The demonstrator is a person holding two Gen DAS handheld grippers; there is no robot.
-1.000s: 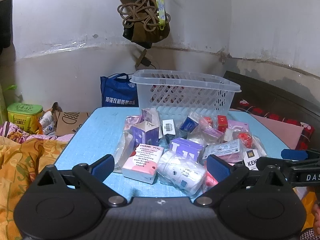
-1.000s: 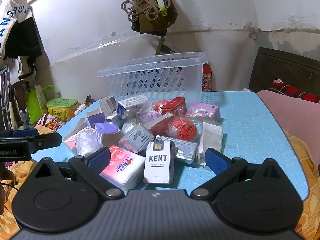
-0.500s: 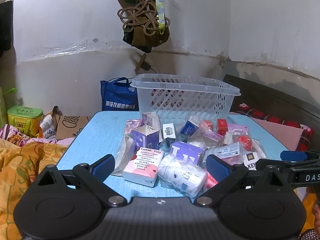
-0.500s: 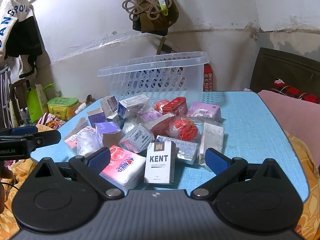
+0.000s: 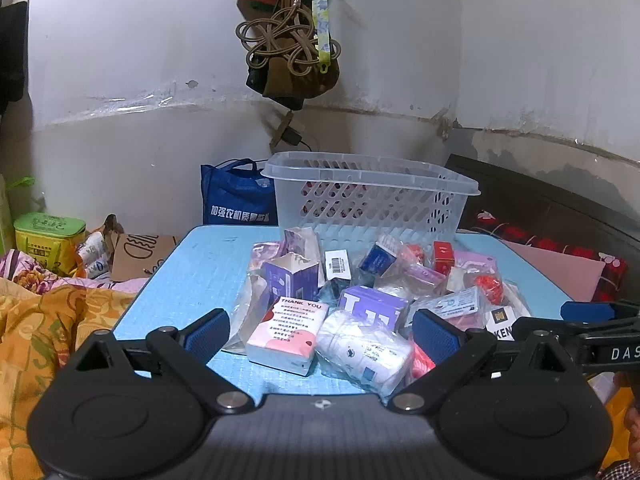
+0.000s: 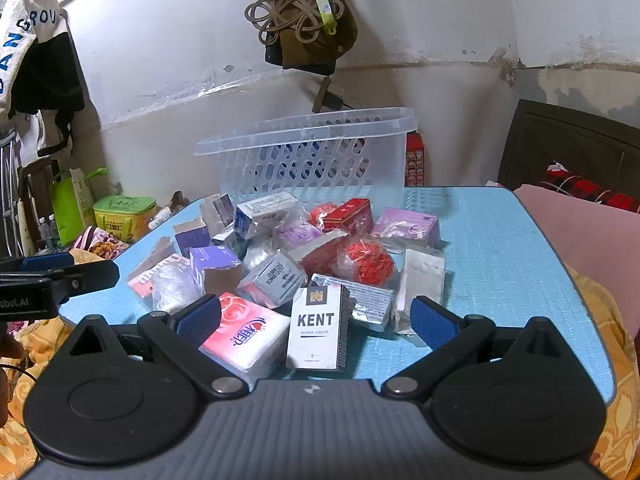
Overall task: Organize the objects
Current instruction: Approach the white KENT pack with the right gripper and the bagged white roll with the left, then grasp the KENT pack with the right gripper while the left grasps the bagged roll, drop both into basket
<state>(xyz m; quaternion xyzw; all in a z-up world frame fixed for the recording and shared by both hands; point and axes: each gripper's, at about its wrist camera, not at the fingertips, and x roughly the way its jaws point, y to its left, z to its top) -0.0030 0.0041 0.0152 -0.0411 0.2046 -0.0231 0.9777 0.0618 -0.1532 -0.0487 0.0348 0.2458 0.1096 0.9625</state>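
On the blue surface (image 6: 500,248), a heap of small packets lies before a clear basket (image 6: 316,160). Both jaws gape wide, gripping nothing. Between the right gripper (image 6: 316,322) jaws stands the KENT pack (image 6: 318,334); ahead of the left gripper (image 5: 320,330) lie a pink tissue pack (image 5: 286,334) and a wrapped white roll (image 5: 362,350).

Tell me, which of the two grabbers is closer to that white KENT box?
The right gripper. The KENT box stands just ahead of its open jaws. The left gripper sits further off, with the box to its right behind other packets.
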